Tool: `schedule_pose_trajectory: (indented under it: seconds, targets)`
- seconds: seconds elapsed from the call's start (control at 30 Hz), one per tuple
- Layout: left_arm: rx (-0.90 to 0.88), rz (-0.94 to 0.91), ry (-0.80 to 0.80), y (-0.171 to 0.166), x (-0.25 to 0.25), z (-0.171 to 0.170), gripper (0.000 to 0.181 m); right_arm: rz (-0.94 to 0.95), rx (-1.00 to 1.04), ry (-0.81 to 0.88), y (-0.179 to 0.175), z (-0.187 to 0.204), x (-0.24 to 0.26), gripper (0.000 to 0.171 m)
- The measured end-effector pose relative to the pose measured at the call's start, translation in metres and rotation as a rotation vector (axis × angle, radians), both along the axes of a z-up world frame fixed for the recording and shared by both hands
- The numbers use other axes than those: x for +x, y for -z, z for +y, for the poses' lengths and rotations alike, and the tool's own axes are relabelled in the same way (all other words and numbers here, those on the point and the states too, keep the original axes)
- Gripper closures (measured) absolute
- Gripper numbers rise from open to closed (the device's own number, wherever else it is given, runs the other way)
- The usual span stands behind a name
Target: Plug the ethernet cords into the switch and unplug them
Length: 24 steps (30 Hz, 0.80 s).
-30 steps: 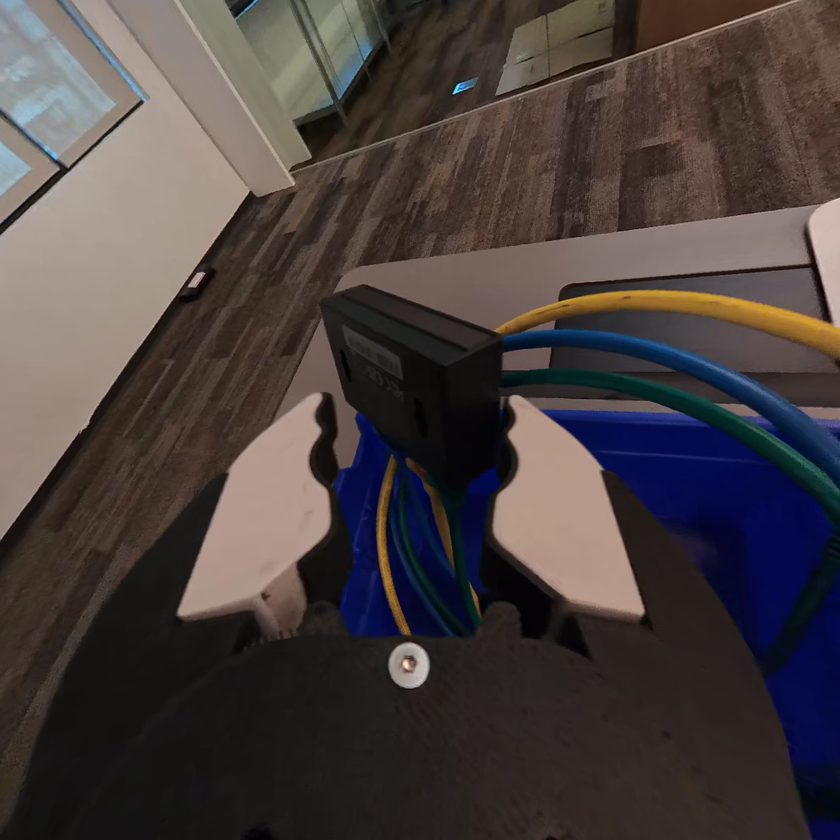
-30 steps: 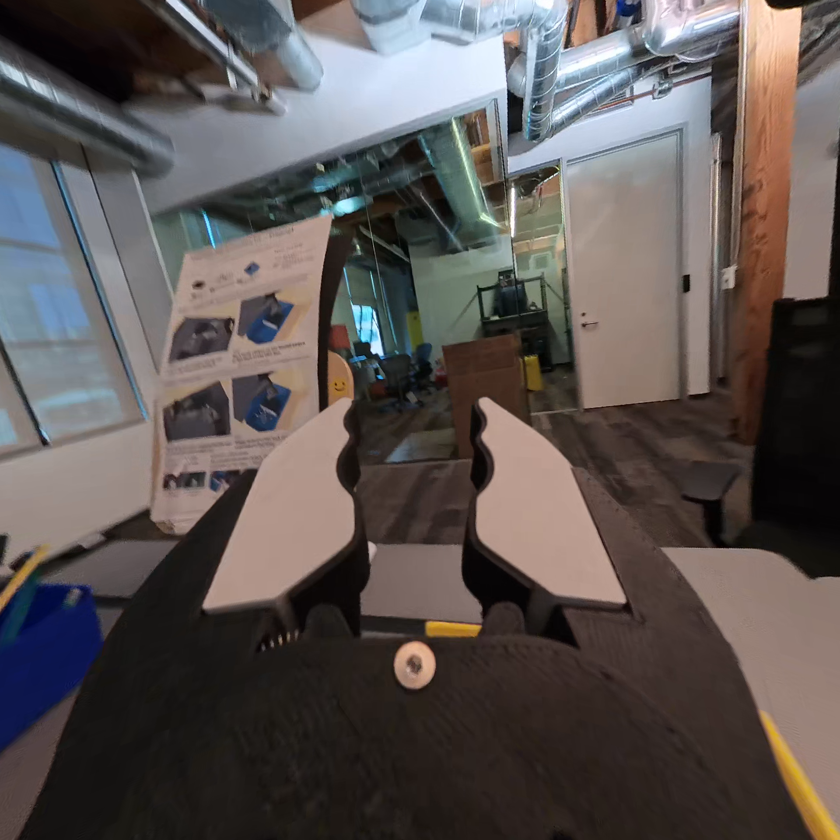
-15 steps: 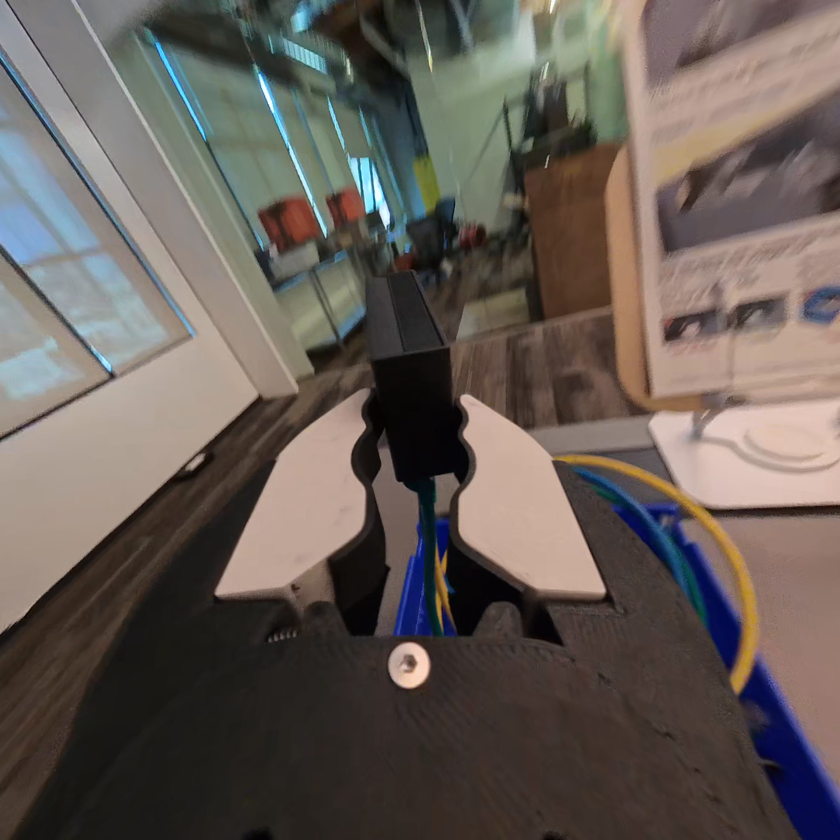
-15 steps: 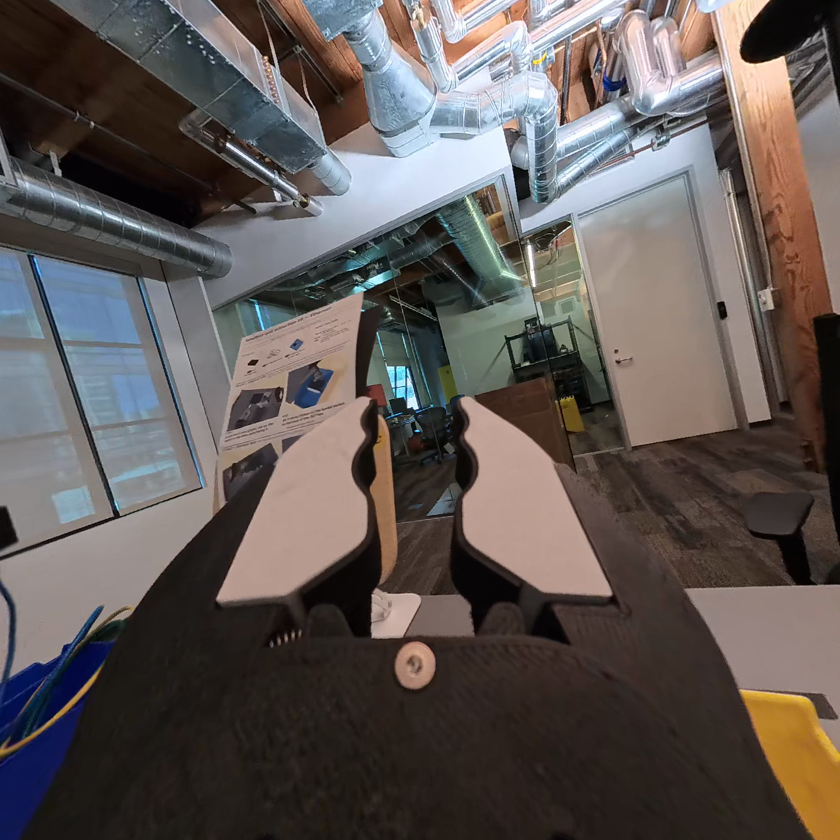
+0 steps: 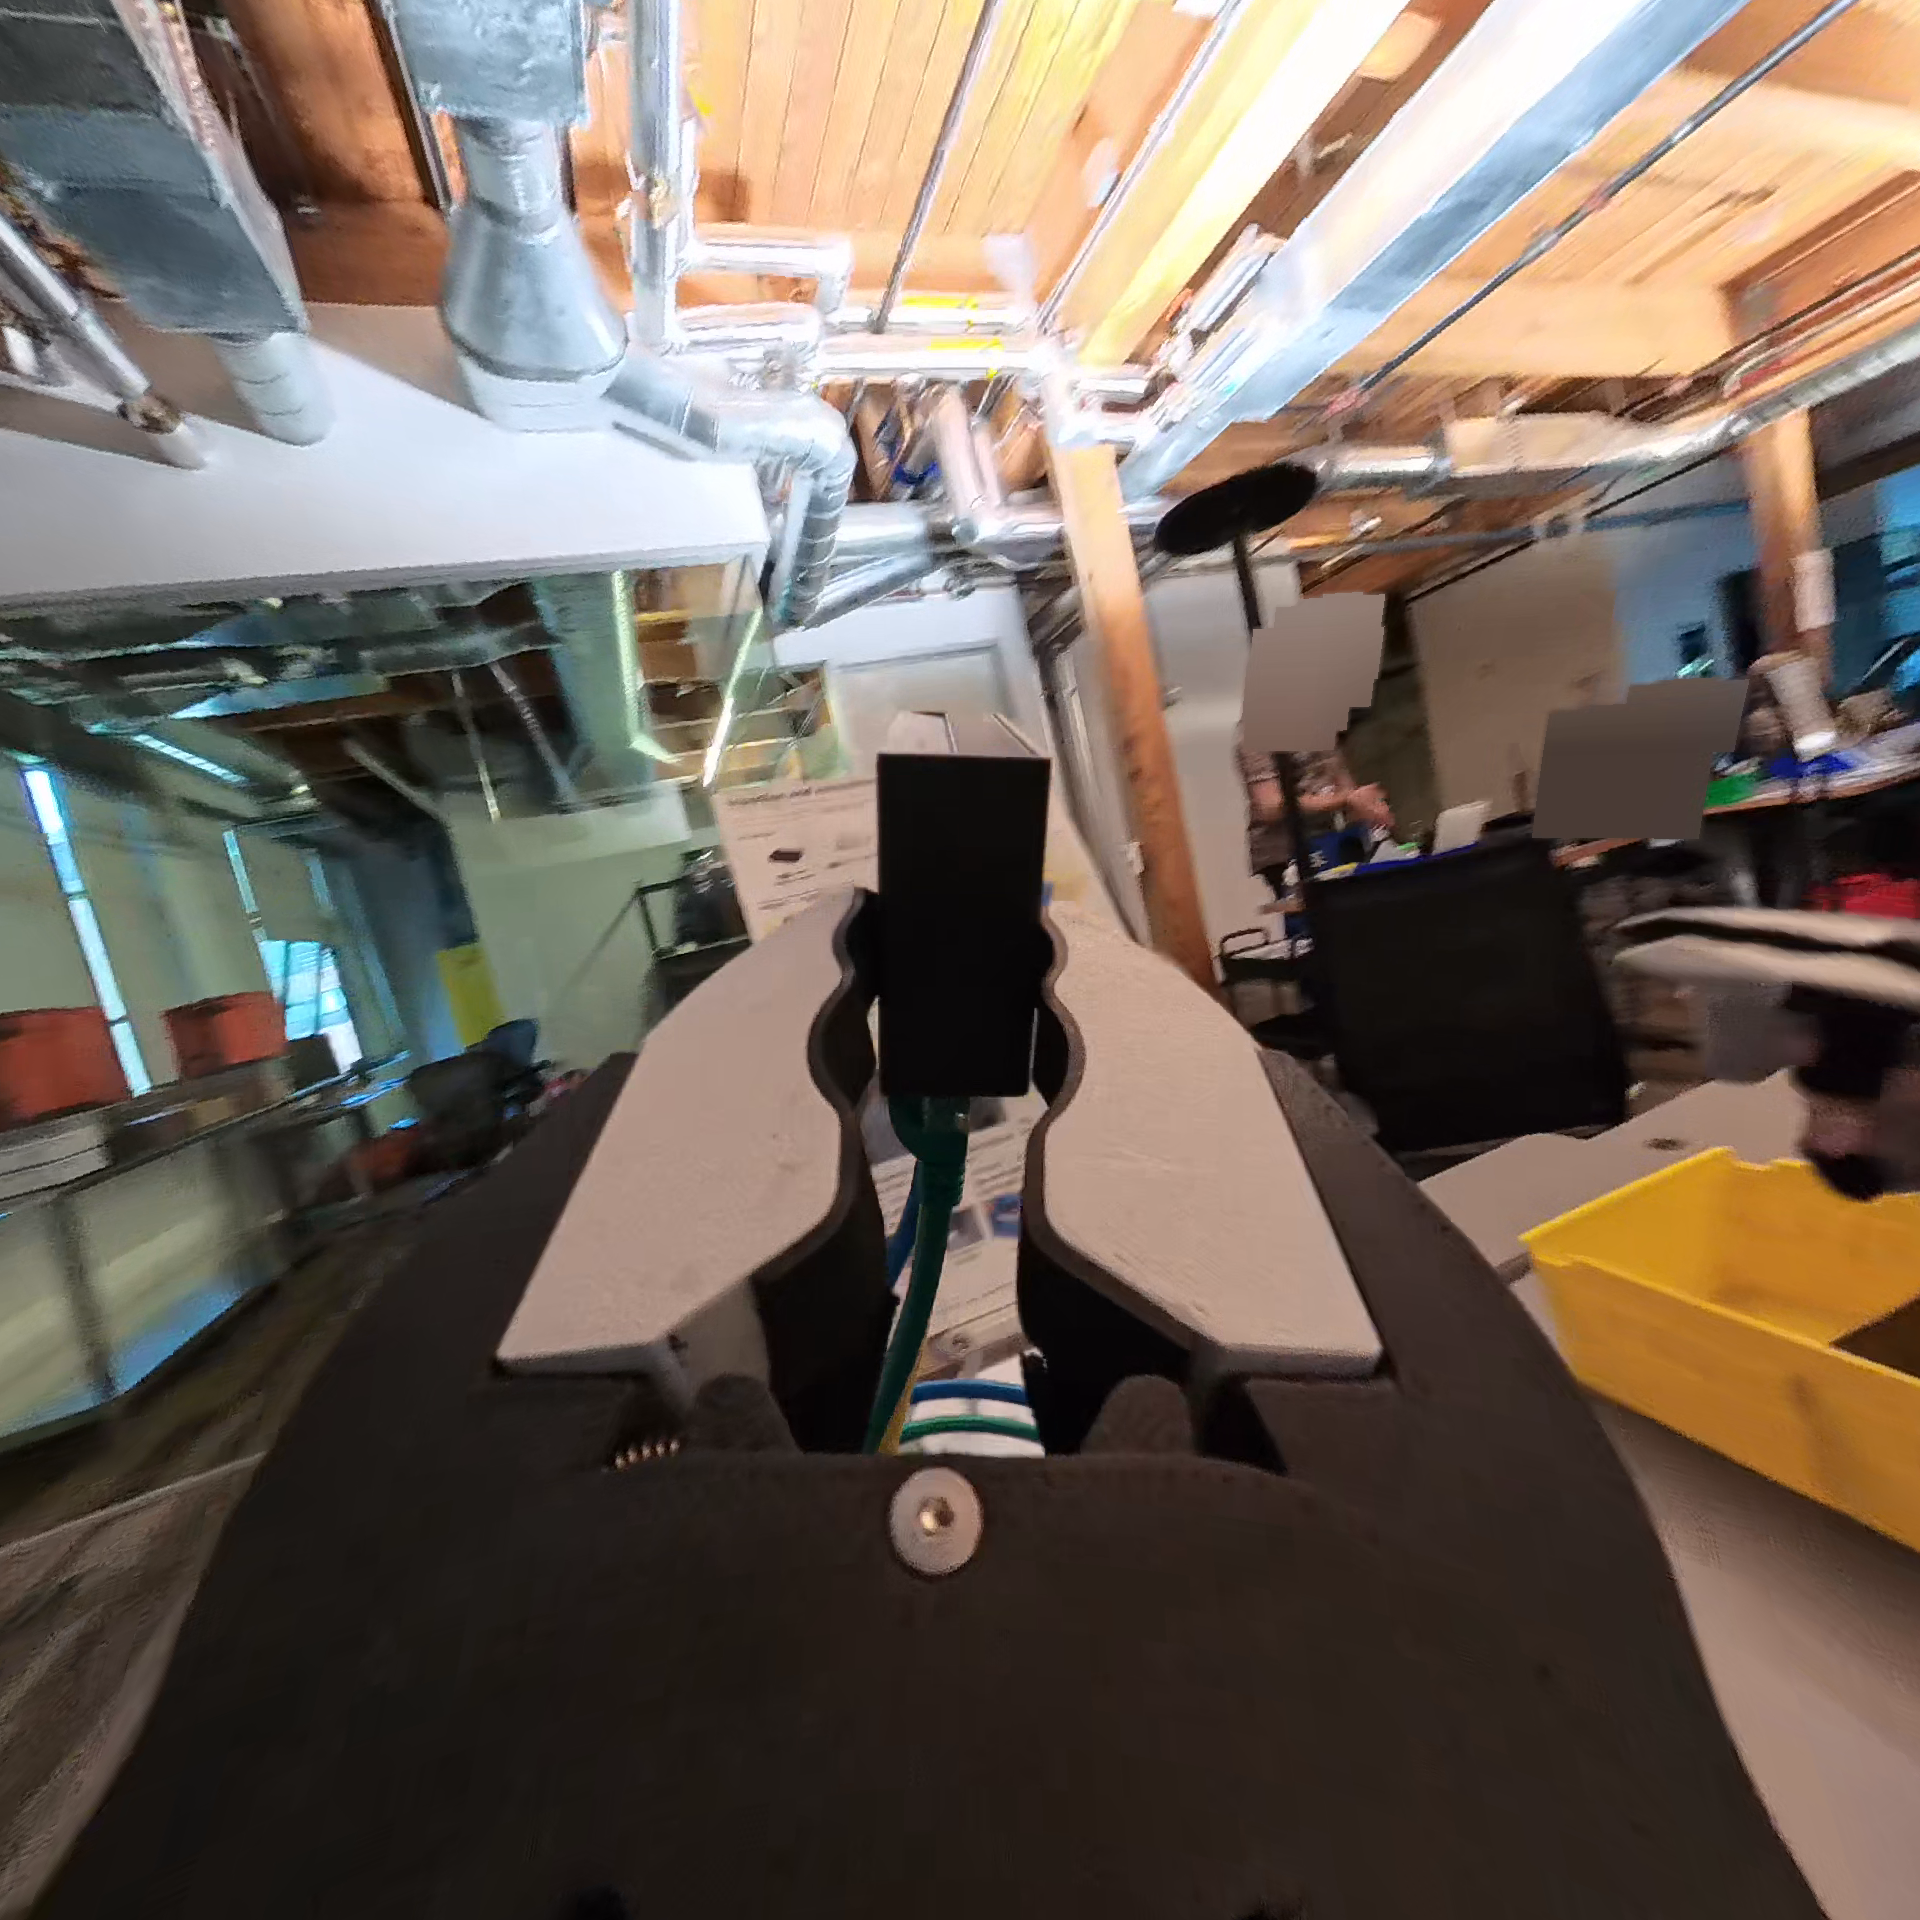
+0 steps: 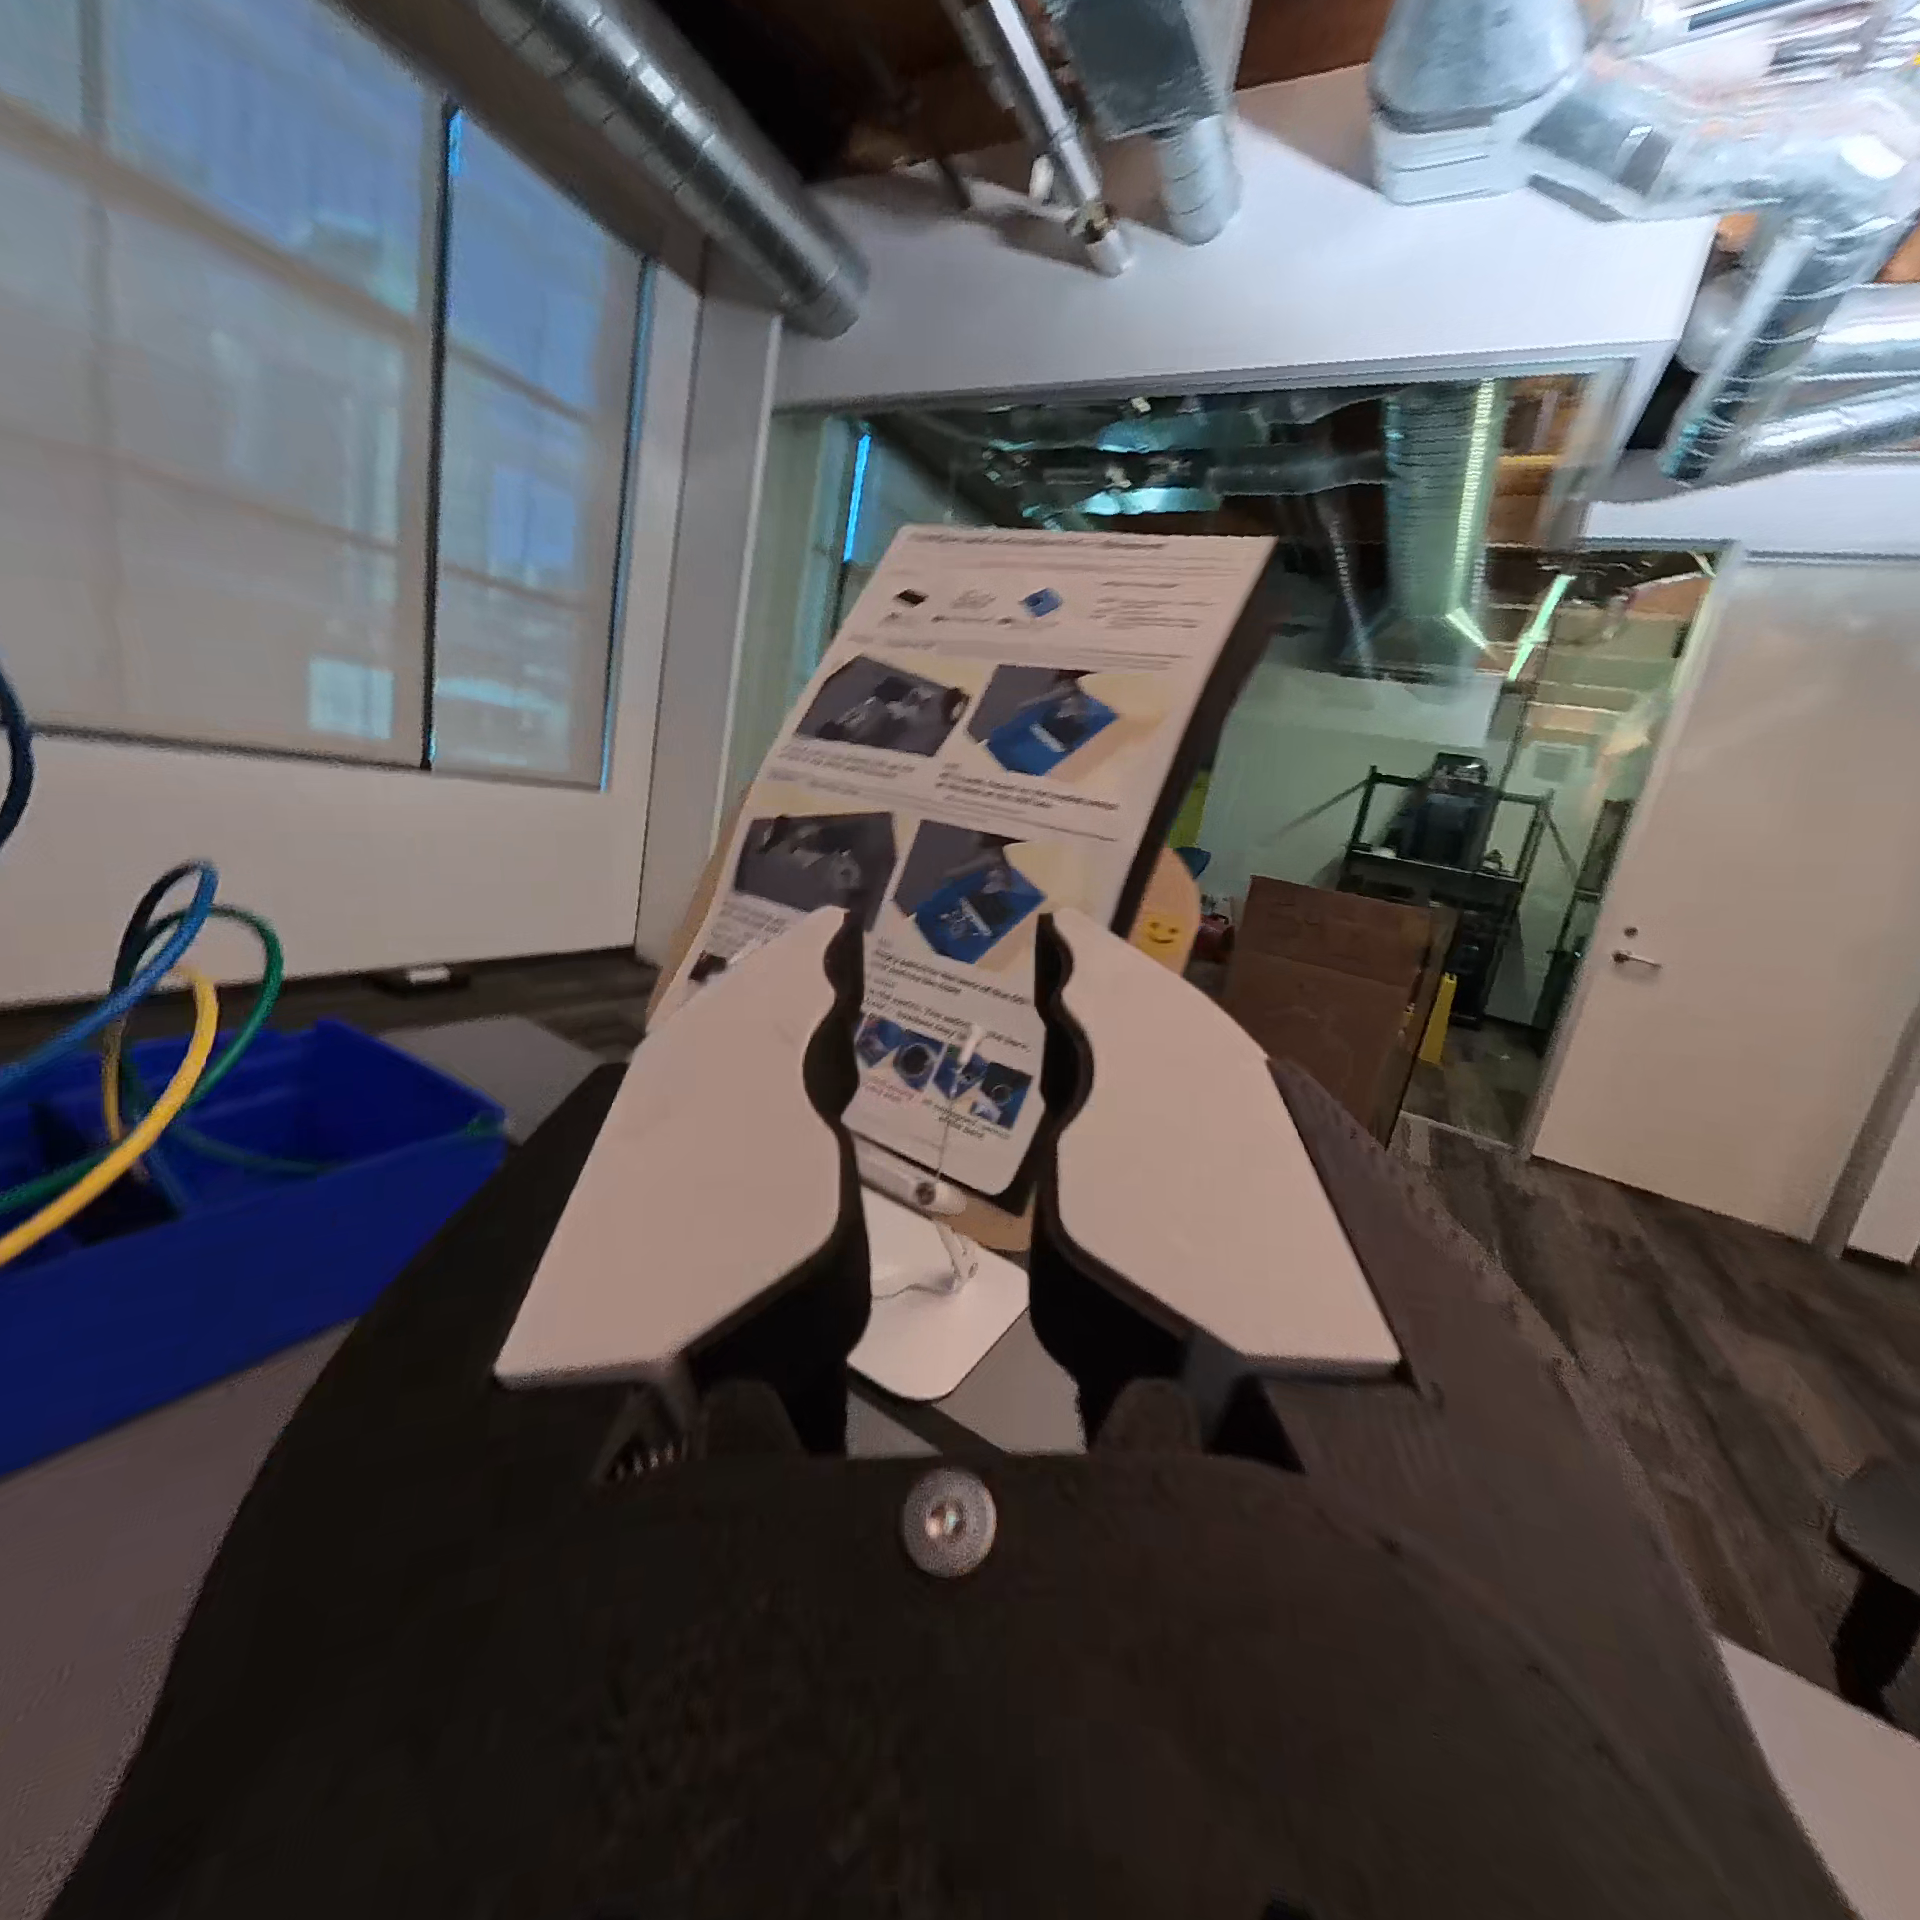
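My left gripper (image 5: 951,935) is shut on the black switch (image 5: 960,904) and holds it upright in the air. A green ethernet cord (image 5: 920,1236) is plugged into its underside and hangs down between the fingers, with blue and yellow cords behind it. My right gripper (image 6: 948,940) is open and empty, its jaws a hand-width apart, and it points at the instruction sheet (image 6: 966,831). In the right wrist view the blue, green and yellow cords (image 6: 171,997) loop up out of the blue bin (image 6: 239,1236) at the left.
A yellow bin (image 5: 1745,1309) stands on the grey table at the right of the left wrist view, with the other gripper (image 5: 1808,997) blurred above it. The sheet's white stand base (image 6: 935,1320) is on the table ahead. Black office chairs and people are farther back.
My left gripper closed on the switch, lifted it out of the blue bin and tilted up and to the right. My right gripper swung left and down toward the instruction sheet and opened a little.
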<state>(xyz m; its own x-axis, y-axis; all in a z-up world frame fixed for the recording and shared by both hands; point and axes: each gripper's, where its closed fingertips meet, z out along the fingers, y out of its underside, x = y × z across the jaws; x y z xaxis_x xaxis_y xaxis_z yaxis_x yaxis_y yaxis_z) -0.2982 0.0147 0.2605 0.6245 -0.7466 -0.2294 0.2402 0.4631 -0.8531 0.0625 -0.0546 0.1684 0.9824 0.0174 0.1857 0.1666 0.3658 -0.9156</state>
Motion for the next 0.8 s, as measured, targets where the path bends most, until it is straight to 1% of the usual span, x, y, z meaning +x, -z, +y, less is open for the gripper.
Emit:
schedule_pose_trajectory:
  seconds: [0.07, 0.17, 0.23, 0.33, 0.4, 0.47, 0.5, 0.57, 0.67, 0.8]
  targets:
    - [0.025, -0.021, 0.015, -0.005, -0.004, -0.010, 0.155, -0.072, -0.030, -0.016, 0.006, 0.008, -0.019, 0.139]
    - [0.062, -0.044, -0.044, -0.011, -0.017, -0.012, 0.155, -0.153, -0.036, -0.002, 0.010, 0.012, -0.030, 0.139]
    - [0.054, -0.040, -0.089, -0.016, -0.021, -0.002, 0.155, -0.156, -0.052, 0.015, 0.012, 0.012, -0.025, 0.139]
    - [0.015, 0.015, -0.115, -0.035, -0.008, 0.025, 0.155, -0.081, -0.077, -0.021, 0.011, 0.011, -0.015, 0.139]
    - [-0.003, 0.064, -0.131, -0.056, 0.006, 0.044, 0.155, -0.068, -0.090, -0.016, 0.013, 0.011, -0.008, 0.139]
    - [-0.026, 0.092, -0.146, -0.081, 0.018, 0.059, 0.155, -0.109, -0.089, 0.050, 0.013, 0.009, 0.002, 0.139]
    - [-0.026, 0.096, -0.156, -0.096, 0.022, 0.064, 0.155, -0.131, -0.086, 0.089, 0.013, 0.008, 0.008, 0.140]
    - [-0.032, 0.101, -0.151, -0.125, 0.031, 0.068, 0.155, -0.138, -0.089, 0.111, 0.015, 0.008, 0.014, 0.140]
    - [-0.041, 0.105, -0.125, -0.164, 0.044, 0.065, 0.155, -0.103, -0.105, 0.070, 0.020, 0.012, 0.012, 0.140]
    - [-0.022, 0.097, -0.106, -0.210, 0.059, 0.046, 0.155, -0.099, -0.106, 0.047, 0.018, 0.012, 0.008, 0.140]
